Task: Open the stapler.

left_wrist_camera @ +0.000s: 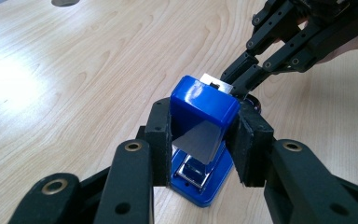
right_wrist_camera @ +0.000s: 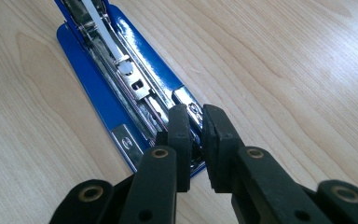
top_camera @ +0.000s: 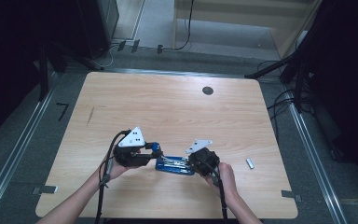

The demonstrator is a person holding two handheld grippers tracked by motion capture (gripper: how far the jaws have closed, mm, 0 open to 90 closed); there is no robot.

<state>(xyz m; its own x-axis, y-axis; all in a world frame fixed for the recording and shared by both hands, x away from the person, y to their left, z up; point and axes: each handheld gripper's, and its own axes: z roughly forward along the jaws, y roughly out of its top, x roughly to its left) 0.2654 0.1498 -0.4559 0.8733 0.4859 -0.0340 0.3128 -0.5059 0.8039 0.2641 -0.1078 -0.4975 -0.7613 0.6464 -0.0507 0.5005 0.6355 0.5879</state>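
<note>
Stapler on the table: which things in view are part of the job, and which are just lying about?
In the job:
- blue stapler, opened up
- left hand-held gripper, clamped on its blue top
- right hand-held gripper, jaws nearly shut at the metal staple channel's front end

Lying about:
- small silver piece
- dark round disc

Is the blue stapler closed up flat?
No, the blue stapler is open: the left tool holds its lid up off the base, and the metal staple track lies bare.
</note>
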